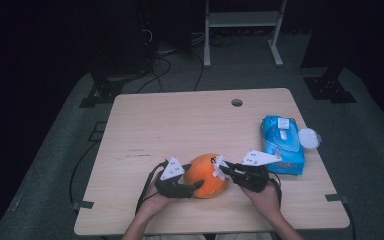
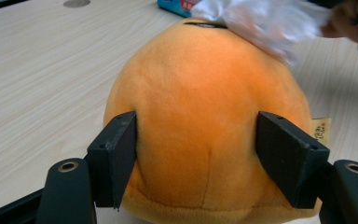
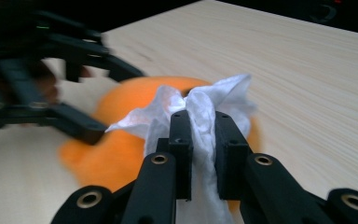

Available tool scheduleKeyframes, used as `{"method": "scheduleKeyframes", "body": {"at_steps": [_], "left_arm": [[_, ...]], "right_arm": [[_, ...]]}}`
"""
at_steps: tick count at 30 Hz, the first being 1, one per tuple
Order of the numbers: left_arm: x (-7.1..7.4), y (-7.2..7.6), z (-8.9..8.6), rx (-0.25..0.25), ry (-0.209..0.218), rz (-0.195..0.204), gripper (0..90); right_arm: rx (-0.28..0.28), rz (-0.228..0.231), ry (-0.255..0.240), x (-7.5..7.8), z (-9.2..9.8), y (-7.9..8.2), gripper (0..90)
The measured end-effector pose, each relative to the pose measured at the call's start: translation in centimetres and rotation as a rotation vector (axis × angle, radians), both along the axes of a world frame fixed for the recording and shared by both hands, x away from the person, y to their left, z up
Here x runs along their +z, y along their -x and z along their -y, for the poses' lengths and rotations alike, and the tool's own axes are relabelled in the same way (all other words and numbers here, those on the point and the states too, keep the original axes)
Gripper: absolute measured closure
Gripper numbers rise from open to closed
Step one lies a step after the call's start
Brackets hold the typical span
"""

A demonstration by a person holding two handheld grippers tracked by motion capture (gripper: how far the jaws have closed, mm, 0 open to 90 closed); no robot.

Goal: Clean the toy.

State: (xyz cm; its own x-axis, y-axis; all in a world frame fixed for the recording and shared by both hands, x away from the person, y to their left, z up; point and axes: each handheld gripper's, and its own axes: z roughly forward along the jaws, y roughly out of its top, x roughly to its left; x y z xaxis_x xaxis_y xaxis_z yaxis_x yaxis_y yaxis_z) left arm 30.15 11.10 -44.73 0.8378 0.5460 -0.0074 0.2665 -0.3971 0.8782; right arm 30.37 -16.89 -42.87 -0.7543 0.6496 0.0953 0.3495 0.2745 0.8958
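- Near the front edge of the table [image 1: 145, 120], about midway along it, sits a round orange plush toy [image 1: 207, 175], resting on the wooden top.
- The left gripper [image 1: 196, 185] comes at the toy from its left side in the high view; in the left gripper view its two black jaws stand one on each flank of the plush body, pads pressed into the fabric, so it is clamped on the toy.
- A small tag [image 2: 321, 129] hangs from the toy's right flank in that view, just beyond the right jaw.
- The right gripper [image 1: 226, 168] meets the toy from the opposite side. Its jaws are drawn narrow and pinch a crumpled white tissue [image 3: 200, 112] between them.
- The tissue lies against the top of the toy; in the left gripper view it drapes over the toy's upper right.
- Toward the right edge of the table lies a blue pack of wipes [image 1: 283, 144], well apart from the toy.
- A white round lid-like thing [image 1: 309, 138] sits just beside the pack, at the table's right edge.
- A round hole [image 1: 237, 102] shows in the table near its far edge.
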Motion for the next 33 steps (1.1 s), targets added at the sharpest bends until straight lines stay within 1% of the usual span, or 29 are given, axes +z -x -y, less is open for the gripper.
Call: {"method": "scheduleKeyframes", "body": {"at_steps": [1, 2, 3, 4, 5, 6, 7, 8, 10, 11, 12, 13, 14, 15, 16, 17, 18, 19, 20, 22, 23, 24, 25, 26, 27, 29, 31, 32, 33], "left_arm": [[0.0, 0.0, 0.1, -0.004, 0.004, 0.002, 30.3], [0.0, 0.0, 0.1, -0.005, 0.003, 0.004, 29.8], [0.0, 0.0, 0.2, -0.006, -0.003, 0.008, 29.6], [0.1, 0.0, 0.4, -0.008, -0.012, 0.014, 29.5], [0.1, 0.0, 0.5, -0.012, -0.021, 0.019, 29.4], [0.1, 0.1, 0.6, -0.017, -0.024, 0.030, 29.4], [0.2, 0.2, 0.7, -0.020, -0.026, 0.041, 29.4], [0.3, 0.3, 0.8, -0.021, -0.036, 0.052, 29.2], [0.5, 0.4, 0.7, -0.014, -0.030, 0.053, 27.9], [0.7, 0.4, 0.6, -0.004, -0.021, 0.049, 24.6], [1.0, 0.4, 0.5, 0.012, -0.011, 0.044, 17.2], [1.1, 0.4, 0.5, 0.022, -0.005, 0.046, 17.2], [1.2, 0.4, 0.5, 0.033, 0.005, 0.048, 13.8], [1.3, 0.5, 0.5, 0.039, 0.007, 0.044, 12.3], [1.3, 0.5, 0.7, 0.043, 0.001, 0.040, 12.0], [1.2, 0.5, 0.9, 0.046, -0.006, 0.028, 12.0], [1.0, 0.4, 1.1, 0.045, -0.018, 0.020, 13.4], [0.8, 0.4, 1.3, 0.034, -0.032, 0.022, 16.5], [0.6, 0.5, 1.4, 0.018, -0.050, 0.033, 20.3], [0.5, 0.6, 1.6, -0.008, -0.061, 0.060, 23.9], [0.6, 0.7, 1.7, -0.017, -0.070, 0.073, 24.7], [0.6, 0.8, 1.8, -0.019, -0.079, 0.084, 24.7], [0.7, 0.9, 1.8, -0.019, -0.083, 0.088, 24.6], [0.7, 0.9, 1.7, -0.019, -0.079, 0.089, 22.3], [0.8, 0.9, 1.6, -0.016, -0.075, 0.087, 22.3], [1.0, 0.7, 1.2, 0.015, -0.047, 0.074, 16.0], [1.1, 0.6, 0.9, 0.059, -0.017, 0.059, 9.5], [1.0, 0.5, 0.9, 0.072, 0.004, 0.027, 9.2], [0.8, 0.3, 0.9, 0.082, 0.009, 0.001, 8.7]], "right_arm": [[-0.020, -0.009, -0.002, -0.2, 0.4, -0.2, 78.5], [-0.024, -0.020, -0.013, -0.3, 0.7, -0.1, 78.6], [-0.018, -0.027, -0.024, -0.3, 0.6, 0.1, 78.6], [-0.003, -0.022, -0.019, -0.3, 0.3, 0.4, 78.5], [0.024, -0.009, -0.009, -0.1, -0.3, 0.8, 78.5], [0.060, -0.001, -0.011, 0.1, -1.0, 1.2, 78.5], [0.108, 0.027, 0.005, 0.7, -2.1, 1.7, 78.5], [0.101, 0.048, 0.028, 1.0, -2.6, 1.8, 78.5], [0.092, 0.055, 0.035, 1.0, -2.7, 1.7, 78.6], [0.073, 0.045, 0.031, 0.9, -2.4, 1.4, 78.6], [0.034, 0.033, 0.025, 0.4, -1.5, 0.8, 78.6], [0.034, 0.033, 0.025, 0.4, -1.5, 0.8, 78.6], [0.019, 0.022, 0.018, 0.3, -1.2, 0.7, 78.6], [0.006, 0.012, 0.006, 0.1, -0.7, 0.5, 78.6], [-0.001, 0.003, 0.000, 0.1, -0.4, 0.4, 78.6], [-0.004, 0.006, 0.005, 0.1, -0.4, 0.5, 78.6], [-0.002, 0.010, 0.014, 0.2, -0.5, 0.6, 78.6], [0.003, 0.012, 0.018, 0.2, -0.8, 0.8, 78.7], [0.017, 0.016, 0.021, 0.4, -1.2, 1.1, 78.7], [0.074, 0.038, 0.038, 0.7, -2.4, 1.8, 78.7], [0.119, 0.074, 0.065, 1.1, -3.6, 2.3, 78.7], [0.119, 0.074, 0.065, 1.1, -3.6, 2.3, 78.7], [0.116, 0.088, 0.088, 1.2, -4.0, 2.4, 78.7], [0.093, 0.092, 0.092, 1.4, -3.9, 1.9, 78.7], [0.093, 0.092, 0.092, 1.4, -3.9, 1.9, 78.7], [0.047, 0.078, 0.077, 1.3, -2.8, 1.2, 78.7], [0.020, 0.060, 0.063, 1.0, -1.9, 0.8, 78.7], [0.013, 0.047, 0.053, 0.8, -1.5, 0.7, 78.7], [0.010, 0.042, 0.050, 0.6, -1.3, 0.7, 78.7]]}}
